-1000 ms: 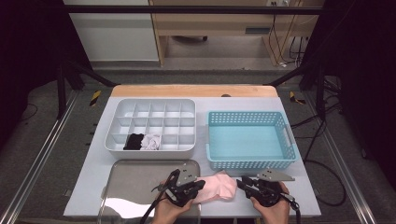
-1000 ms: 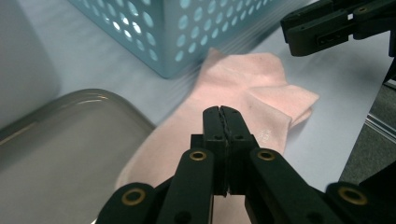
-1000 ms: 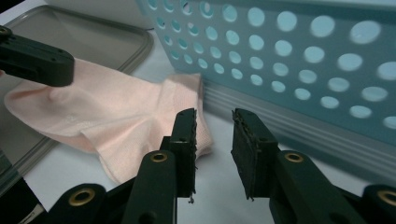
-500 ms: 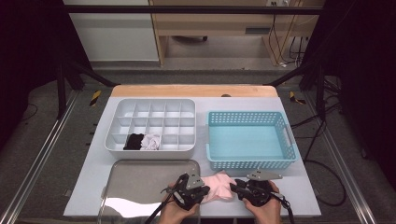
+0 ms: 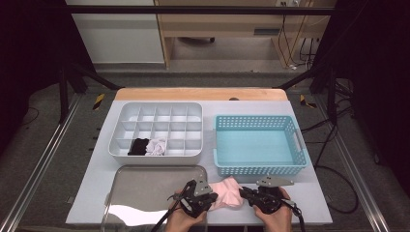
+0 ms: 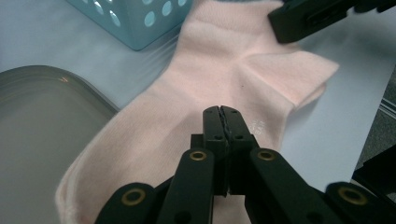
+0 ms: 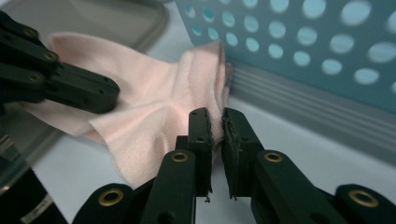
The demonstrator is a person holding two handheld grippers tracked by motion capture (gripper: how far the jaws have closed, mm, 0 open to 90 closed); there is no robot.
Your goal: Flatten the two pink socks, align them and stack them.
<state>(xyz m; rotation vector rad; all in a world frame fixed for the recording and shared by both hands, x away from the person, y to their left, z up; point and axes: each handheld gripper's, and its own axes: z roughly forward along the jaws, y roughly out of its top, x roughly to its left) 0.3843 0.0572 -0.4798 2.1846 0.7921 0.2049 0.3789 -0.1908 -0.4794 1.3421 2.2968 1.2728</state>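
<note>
Right claw [image 7: 214, 122] has just been closing and now nips the pink sock [image 5: 226, 192] at its cuff edge; left claw [image 6: 221, 120] is pressed together on the sock's middle. Looks ready to fold or lift it off the table [image 5: 319, 193]

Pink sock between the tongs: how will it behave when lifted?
The thin pink knit fabric sock lies creased and folded, so it will likely drape limp. It probably weighs little. Pinched at its edge by the right tongs, it would likely sag between grips.

Dim surroundings, glare on tray [image 5: 145, 193]
</note>
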